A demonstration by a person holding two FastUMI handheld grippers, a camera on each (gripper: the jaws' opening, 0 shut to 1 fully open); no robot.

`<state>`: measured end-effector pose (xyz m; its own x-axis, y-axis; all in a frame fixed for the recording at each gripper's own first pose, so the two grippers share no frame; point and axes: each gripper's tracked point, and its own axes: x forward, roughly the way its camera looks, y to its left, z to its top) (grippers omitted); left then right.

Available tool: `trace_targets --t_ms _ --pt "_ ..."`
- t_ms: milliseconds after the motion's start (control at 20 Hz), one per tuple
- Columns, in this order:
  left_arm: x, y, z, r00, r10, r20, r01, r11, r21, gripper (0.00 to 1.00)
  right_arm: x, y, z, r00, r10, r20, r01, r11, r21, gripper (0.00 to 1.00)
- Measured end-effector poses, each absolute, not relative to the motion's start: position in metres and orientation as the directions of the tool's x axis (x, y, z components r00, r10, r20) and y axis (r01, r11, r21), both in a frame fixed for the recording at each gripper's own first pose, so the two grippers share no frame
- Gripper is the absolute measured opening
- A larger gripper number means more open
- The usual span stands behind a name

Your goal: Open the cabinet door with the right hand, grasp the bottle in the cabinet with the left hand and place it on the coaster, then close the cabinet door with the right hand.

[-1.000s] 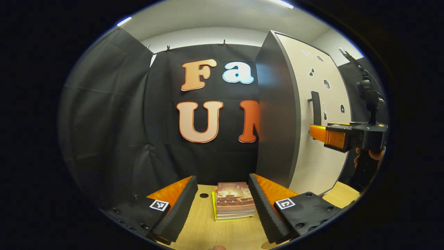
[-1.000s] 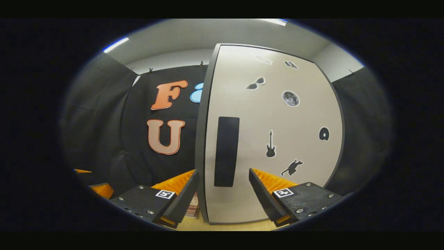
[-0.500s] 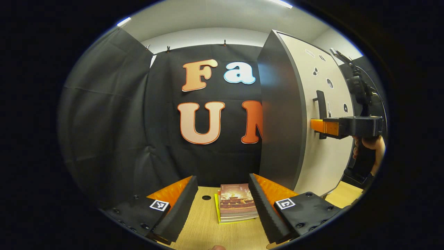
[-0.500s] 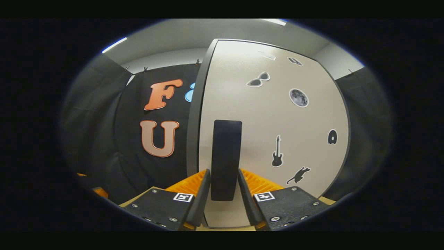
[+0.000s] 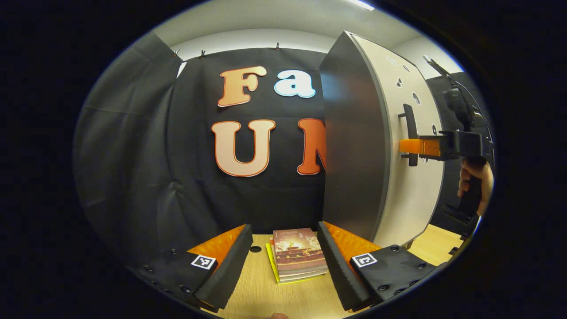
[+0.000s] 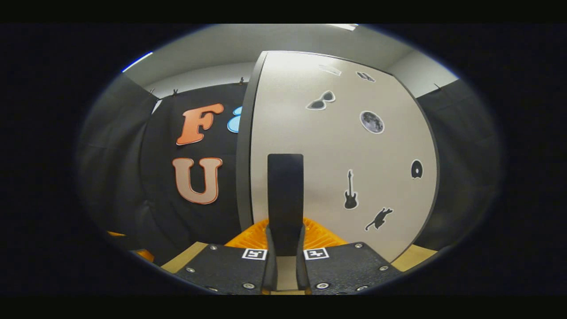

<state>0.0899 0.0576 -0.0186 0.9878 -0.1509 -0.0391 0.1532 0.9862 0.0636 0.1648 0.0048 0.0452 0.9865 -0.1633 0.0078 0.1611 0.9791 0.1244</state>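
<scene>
Cabinet door shut, far right on the table; handle pinched in right claw. Left claw wide, empty, over books. Could slip off the narrow handle if pulled askew

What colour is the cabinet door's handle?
Black handle on a pale door, clearest in the right gripper view.

One tall grey cabinet with one dark handle, one stack of books, six stickers.
</scene>
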Motion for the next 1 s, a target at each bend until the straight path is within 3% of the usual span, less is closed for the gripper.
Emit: trace_targets --t_ms 400,450,550,900,1000 --pt "0.059 0.044 -0.009 0.992 -0.125 -0.027 0.126 0.991 0.042 0.96 0.126 0.000 0.055 0.985 -0.167 0.053 0.159 0.980 0.123 0.17" --pt "0.051 0.039 -0.007 0.993 -0.114 -0.023 0.115 0.992 0.043 0.96 0.124 -0.001 0.055 0.987 -0.153 0.051 0.145 0.981 0.130 0.12" --pt "0.040 0.028 -0.005 0.995 -0.096 -0.015 0.097 0.995 0.039 0.96 0.113 -0.002 0.057 0.991 -0.124 0.058 0.115 0.984 0.135 0.16" --pt "-0.025 -0.028 -0.005 0.999 -0.053 -0.015 0.052 0.998 -0.037 0.96 0.072 -0.016 0.063 0.997 -0.017 0.073 0.007 0.991 0.135 0.12" --pt "-0.047 -0.038 -0.003 1.000 -0.018 -0.010 0.017 0.999 -0.049 0.96 0.067 -0.022 0.063 0.997 0.009 0.073 -0.020 0.990 0.143 0.14"
